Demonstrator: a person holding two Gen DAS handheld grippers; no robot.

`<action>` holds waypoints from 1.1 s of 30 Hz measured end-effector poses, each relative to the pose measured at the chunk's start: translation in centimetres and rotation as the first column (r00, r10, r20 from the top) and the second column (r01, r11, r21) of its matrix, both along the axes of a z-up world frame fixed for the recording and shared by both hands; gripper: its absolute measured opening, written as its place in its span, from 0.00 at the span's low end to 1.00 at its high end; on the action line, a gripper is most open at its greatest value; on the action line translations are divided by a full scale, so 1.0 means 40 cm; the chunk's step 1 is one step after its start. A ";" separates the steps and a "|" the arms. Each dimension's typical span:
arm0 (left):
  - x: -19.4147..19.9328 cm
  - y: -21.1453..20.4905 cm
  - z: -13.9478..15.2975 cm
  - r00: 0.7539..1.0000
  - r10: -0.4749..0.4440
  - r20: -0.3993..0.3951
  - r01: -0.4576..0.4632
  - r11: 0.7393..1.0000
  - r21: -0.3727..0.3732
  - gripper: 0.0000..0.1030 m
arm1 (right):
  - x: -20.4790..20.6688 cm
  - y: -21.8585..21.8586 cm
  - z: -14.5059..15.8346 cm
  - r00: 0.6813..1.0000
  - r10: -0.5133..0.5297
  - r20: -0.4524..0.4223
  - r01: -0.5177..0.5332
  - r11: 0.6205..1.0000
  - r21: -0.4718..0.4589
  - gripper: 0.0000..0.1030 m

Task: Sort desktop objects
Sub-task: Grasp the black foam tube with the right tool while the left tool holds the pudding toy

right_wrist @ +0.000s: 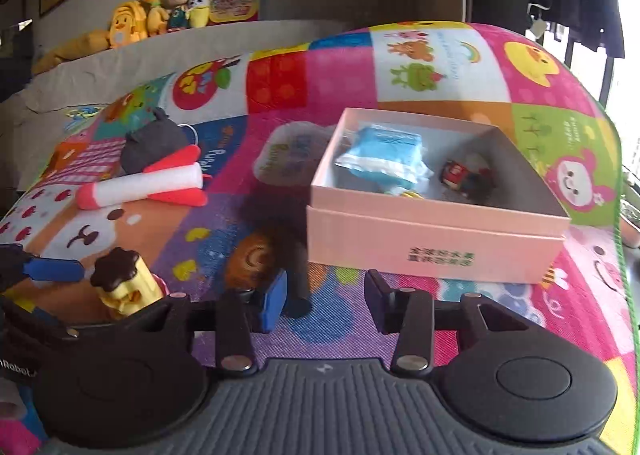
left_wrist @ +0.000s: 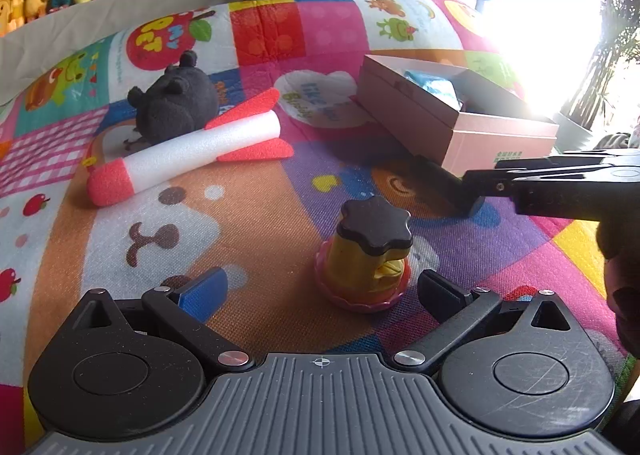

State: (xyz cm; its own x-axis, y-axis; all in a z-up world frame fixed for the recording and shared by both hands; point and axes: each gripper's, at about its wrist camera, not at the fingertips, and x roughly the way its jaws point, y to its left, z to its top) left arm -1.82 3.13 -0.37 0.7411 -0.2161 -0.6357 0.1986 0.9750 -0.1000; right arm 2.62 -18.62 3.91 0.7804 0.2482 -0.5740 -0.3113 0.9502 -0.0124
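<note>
Toy (left_wrist: 370, 255) is flanked by the wide-open left gripper (left_wrist: 320, 291); right gripper (right_wrist: 326, 301), half-closed, is seen empty.

Yellow toy (left_wrist: 370, 255) upright on mat; foam rocket (left_wrist: 188, 153) lying beyond.

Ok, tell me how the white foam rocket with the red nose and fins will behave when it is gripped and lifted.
The white foam rocket looks like spongy foam, so it is probably very light and may dent under the pads. Its round body could roll, though the red fins lying against the colourful play mat likely stop that. It is long, so a grip near one end may let it droop.
</note>
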 end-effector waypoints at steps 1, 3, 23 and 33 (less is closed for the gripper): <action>0.000 0.000 0.000 1.000 0.000 0.000 0.000 1.000 -0.001 1.00 | 0.014 0.012 -0.003 1.000 0.013 -0.011 -0.013 1.000 -0.003 0.41; 0.000 0.000 0.000 1.000 0.000 0.000 0.000 1.000 0.000 1.00 | 0.044 0.039 -0.020 0.997 0.049 -0.052 -0.050 0.999 -0.017 0.40; 0.002 -0.009 -0.001 1.000 0.010 -0.002 -0.010 1.000 0.026 1.00 | -0.090 -0.135 -0.053 0.983 -0.156 0.101 0.182 0.915 -0.360 0.38; 0.003 -0.027 -0.002 1.000 0.006 -0.010 -0.005 0.997 0.073 1.00 | 0.003 -0.156 -0.047 0.976 -0.211 -0.043 0.208 0.976 -0.071 0.71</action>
